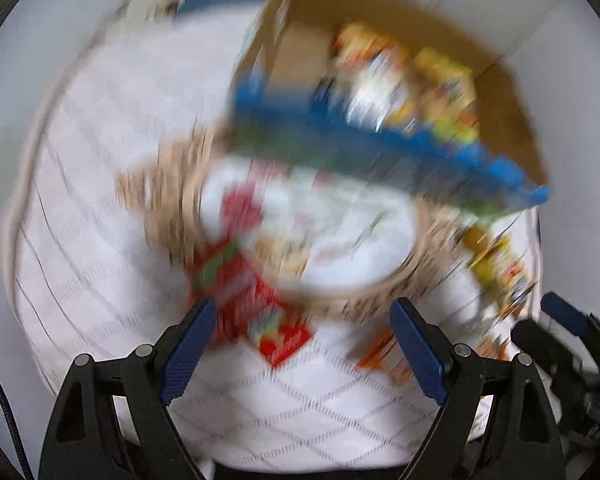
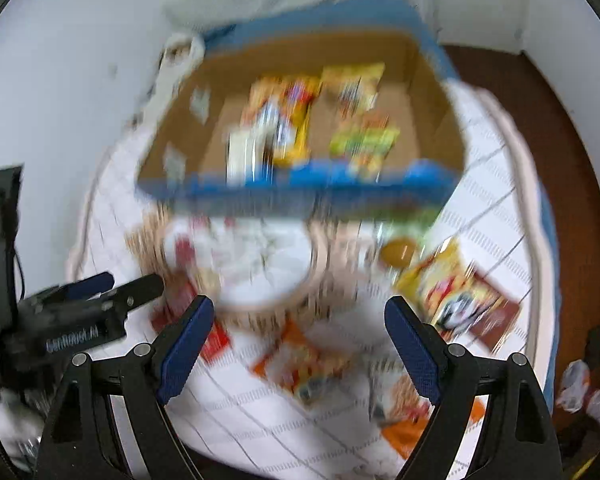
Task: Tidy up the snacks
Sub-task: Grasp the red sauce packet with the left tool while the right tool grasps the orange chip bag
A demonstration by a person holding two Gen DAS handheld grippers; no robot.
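Both claws hang spread and empty, the left claw [image 1: 302, 344] over a red packet [image 1: 256, 312], the right claw [image 2: 300, 340] over an orange packet [image 2: 300, 360] on the quilted bed [image 2: 492, 184]; these snack bags look light, crinkly and slippery, so pinch a flat edge

Blurred snack packets [image 2: 278, 122] in yellow, orange and green lie inside the open cardboard box [image 2: 436, 120] at upper centre; more packets [image 2: 456, 296] lie scattered on the white quilt at lower right.
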